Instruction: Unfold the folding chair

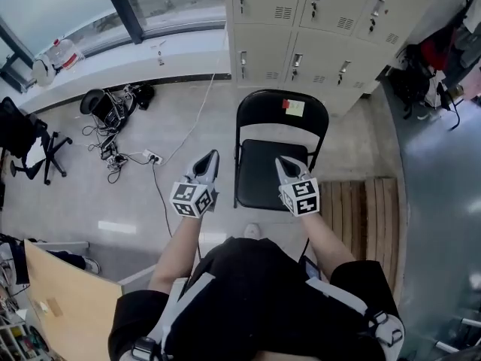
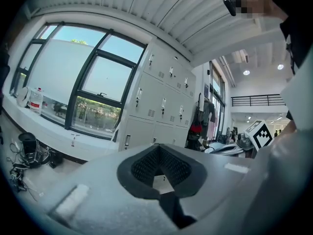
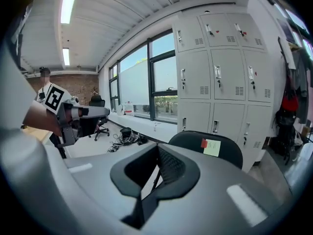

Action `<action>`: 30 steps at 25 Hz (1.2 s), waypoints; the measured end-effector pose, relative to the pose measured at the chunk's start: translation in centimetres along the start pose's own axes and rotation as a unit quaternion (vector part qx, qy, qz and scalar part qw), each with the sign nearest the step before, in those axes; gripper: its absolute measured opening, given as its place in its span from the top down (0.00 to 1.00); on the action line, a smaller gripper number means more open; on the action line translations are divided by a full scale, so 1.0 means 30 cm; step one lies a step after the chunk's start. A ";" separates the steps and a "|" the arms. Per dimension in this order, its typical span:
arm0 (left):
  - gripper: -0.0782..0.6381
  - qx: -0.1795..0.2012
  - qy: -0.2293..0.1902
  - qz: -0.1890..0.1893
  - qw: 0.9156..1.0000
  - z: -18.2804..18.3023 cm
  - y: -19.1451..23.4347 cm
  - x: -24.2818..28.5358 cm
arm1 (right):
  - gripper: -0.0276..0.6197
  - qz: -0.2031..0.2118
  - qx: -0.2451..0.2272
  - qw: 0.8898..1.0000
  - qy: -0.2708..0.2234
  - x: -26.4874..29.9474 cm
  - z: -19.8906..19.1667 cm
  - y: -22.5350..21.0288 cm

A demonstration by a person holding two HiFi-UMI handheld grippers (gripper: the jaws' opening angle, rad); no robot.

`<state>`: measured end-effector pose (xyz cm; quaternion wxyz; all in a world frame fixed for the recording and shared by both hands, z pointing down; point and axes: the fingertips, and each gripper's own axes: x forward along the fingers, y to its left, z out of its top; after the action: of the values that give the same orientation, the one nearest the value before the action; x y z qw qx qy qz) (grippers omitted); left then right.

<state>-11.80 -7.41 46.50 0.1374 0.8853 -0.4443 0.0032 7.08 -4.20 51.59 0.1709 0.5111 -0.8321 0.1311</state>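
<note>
The black folding chair stands opened out in front of the lockers, its seat flat and a yellow and red note on its backrest. My left gripper hovers shut and empty just left of the seat. My right gripper is shut and empty over the seat's right front part. The right gripper view looks past its closed jaws to the chair's backrest, with my left gripper at the left. In the left gripper view the closed jaws point at the lockers; the chair is hidden.
Grey lockers stand behind the chair. A slatted wooden panel lies on the floor to its right. Cables and a power strip sprawl at the left, near an office chair. A wooden board is at lower left.
</note>
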 end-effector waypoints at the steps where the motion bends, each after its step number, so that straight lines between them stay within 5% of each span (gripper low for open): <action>1: 0.89 0.001 -0.006 0.001 1.000 0.010 -0.004 -0.032 | 0.95 0.000 0.003 1.000 -0.006 -0.017 0.006 0.018; 14: 0.89 0.013 -0.081 0.008 0.997 0.147 0.024 -0.446 | 0.95 -0.104 0.101 0.982 -0.125 -0.351 0.093 0.110; 30: 0.89 0.031 -0.087 -0.030 0.995 0.120 -0.107 -0.571 | 0.95 -0.151 0.089 0.973 -0.147 -0.573 0.077 0.235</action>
<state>-20.05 6.99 40.08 0.0707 0.8990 -0.4273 -0.0644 7.63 11.89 42.00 0.0183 0.6575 -0.7465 0.1004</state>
